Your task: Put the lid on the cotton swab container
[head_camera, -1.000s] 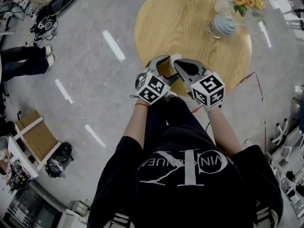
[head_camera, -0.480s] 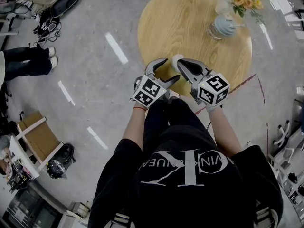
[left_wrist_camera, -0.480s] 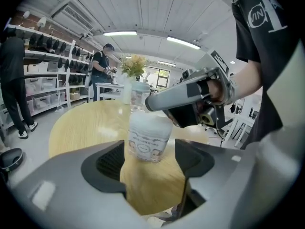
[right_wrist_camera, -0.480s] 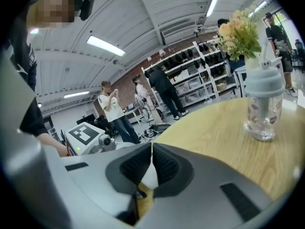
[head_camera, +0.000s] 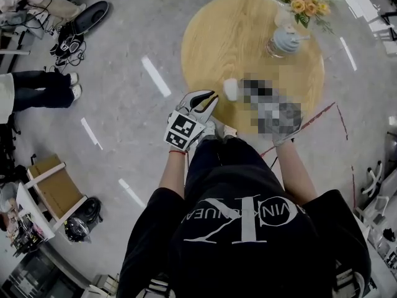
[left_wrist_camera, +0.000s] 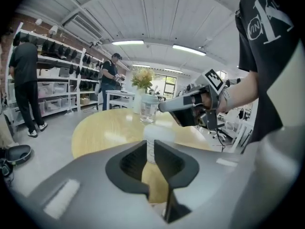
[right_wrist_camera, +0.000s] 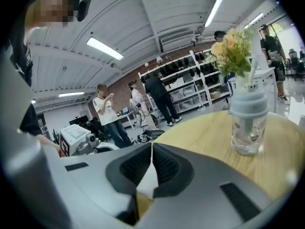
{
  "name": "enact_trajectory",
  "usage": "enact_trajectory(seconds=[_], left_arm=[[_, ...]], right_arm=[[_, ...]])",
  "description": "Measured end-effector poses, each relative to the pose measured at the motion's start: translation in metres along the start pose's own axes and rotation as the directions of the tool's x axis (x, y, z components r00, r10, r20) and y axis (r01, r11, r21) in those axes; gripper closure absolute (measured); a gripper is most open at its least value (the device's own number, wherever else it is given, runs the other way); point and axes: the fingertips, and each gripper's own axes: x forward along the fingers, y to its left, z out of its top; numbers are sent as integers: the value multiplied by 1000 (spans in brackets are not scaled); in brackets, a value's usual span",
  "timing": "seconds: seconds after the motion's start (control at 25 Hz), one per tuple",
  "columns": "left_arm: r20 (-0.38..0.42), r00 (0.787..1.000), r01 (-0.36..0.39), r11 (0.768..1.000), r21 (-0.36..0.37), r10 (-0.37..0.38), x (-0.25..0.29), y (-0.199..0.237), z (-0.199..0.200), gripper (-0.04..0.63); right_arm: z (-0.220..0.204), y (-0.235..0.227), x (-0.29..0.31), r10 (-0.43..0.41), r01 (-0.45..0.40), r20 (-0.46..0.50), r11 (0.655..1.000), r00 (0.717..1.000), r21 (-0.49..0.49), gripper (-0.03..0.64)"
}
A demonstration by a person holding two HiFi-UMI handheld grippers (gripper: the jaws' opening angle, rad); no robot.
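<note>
Cotton swab container (head_camera: 231, 89) at table (head_camera: 248, 30) edge, 6 o'clock. Right gripper (right_wrist_camera: 151, 147) fingers clenched, looks like pinching its top to steady it. Left gripper (left_wrist_camera: 150, 144) fingers closing on nothing, just short.

Left of flower vase (head_camera: 284, 41), table (head_camera: 211, 36) is lying open; nearer than vase, swab container (head_camera: 230, 89) and right gripper (left_wrist_camera: 163, 107) are blocking the edge.

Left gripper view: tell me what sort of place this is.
Probably a workshop or lab: storage shelves with bins along a brick wall, a concrete floor with tape marks and loose cables, and a person at a work table.
</note>
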Motion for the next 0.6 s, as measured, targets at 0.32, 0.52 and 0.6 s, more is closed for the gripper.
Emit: enact_trajectory(seconds=[0.32,0.52,0.6], left_arm=[[114,977,-169,982,-88,178,-19,36,38,584],[171,952,-241,966,-98,254,-31,51,61,584],[186,943,-262,960,-100,276,-36,54,68,584]], right_arm=[[28,-7,-14,-31,35,70,998,997,-51,600],[45,-7,-20,-35,45,112,996,993,-83,600],[50,-5,-24,-37,49,127,994,991,-95,600]])
